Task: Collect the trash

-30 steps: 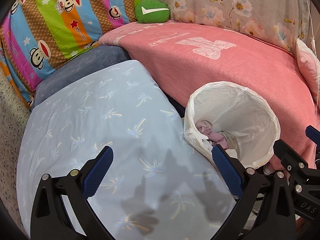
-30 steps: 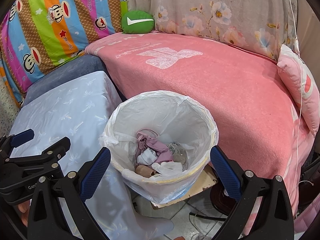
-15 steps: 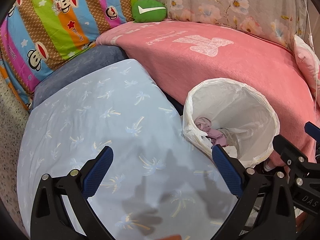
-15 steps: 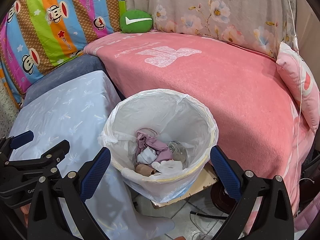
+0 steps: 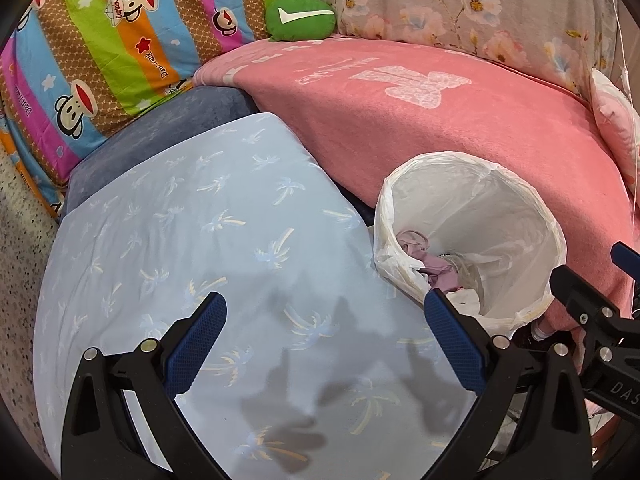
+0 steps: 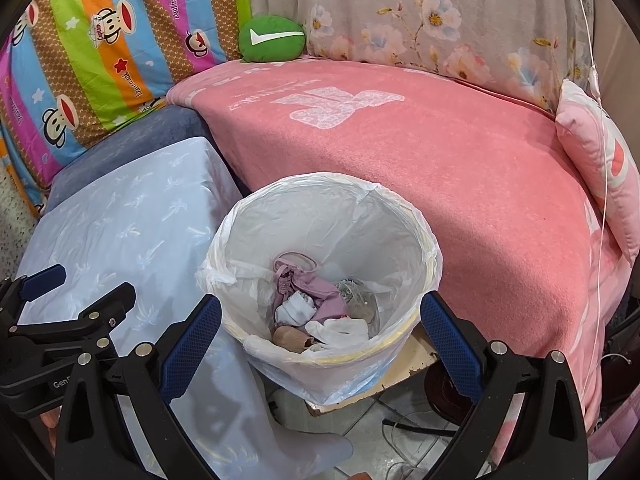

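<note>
Soft furnishings fill the background: a striped cartoon-print cushion (image 5: 100, 52) at far left, a green pouch (image 5: 301, 17) beside it, and a pink blanket (image 6: 460, 168) spread ahead and to the right of both grippers.

Left gripper (image 5: 322, 350): fingers spread wide, nothing held. It hovers over a pale blue palm-print cloth (image 5: 192, 240), which shows no loose trash in either view. The bin lies forward and to the right of this gripper, just past its right fingertip.

Right gripper (image 6: 320, 342): fingers spread wide, nothing held. The white-lined trash bin (image 6: 332, 200) stands directly ahead of it and below, its open mouth framed between the two fingertips. The bin is upright, its axis vertical, its rim near the edge of the pink blanket and close beside the blue cloth; whether it touches either cannot be told.

Bin contents: pink crumpled fabric (image 6: 316, 288), white wadded pieces (image 6: 340, 330) and a tan item (image 6: 292, 336) lie at the bottom.

Assessment: the right gripper is the nearer to the bin. No trash remains visible outside it, so collection appears near complete; any further item would have to be sought outside these views.
</note>
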Tool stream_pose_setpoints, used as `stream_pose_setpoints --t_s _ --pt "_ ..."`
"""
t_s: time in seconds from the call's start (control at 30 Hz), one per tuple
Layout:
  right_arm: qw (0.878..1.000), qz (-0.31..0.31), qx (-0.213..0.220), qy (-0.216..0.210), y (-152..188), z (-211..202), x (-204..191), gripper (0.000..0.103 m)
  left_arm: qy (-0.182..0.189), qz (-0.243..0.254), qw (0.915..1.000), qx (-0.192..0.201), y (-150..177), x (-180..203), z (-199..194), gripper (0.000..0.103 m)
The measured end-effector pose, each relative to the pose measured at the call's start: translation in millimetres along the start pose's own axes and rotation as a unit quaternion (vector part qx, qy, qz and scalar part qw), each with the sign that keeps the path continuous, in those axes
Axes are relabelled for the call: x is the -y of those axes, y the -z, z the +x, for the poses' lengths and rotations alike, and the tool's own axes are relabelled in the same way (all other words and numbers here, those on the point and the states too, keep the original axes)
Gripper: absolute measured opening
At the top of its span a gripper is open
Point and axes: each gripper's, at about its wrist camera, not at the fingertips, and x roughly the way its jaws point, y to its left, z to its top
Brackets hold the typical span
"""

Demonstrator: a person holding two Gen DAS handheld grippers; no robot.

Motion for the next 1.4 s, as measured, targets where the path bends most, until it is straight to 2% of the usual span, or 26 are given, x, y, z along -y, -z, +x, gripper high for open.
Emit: stream_pose_setpoints --t_s 1.13,1.4 --pt "1.0 -0.001 0.003 0.006 0 0 -8 0.097 0.003 -0.006 0.9999 -0.01 -2 -4 9 0.095" --pt "1.0 0.002 0.001 0.008 2 0 -4 0.097 -0.002 -0.001 1.0 0.005 -4 5 6 0.095"
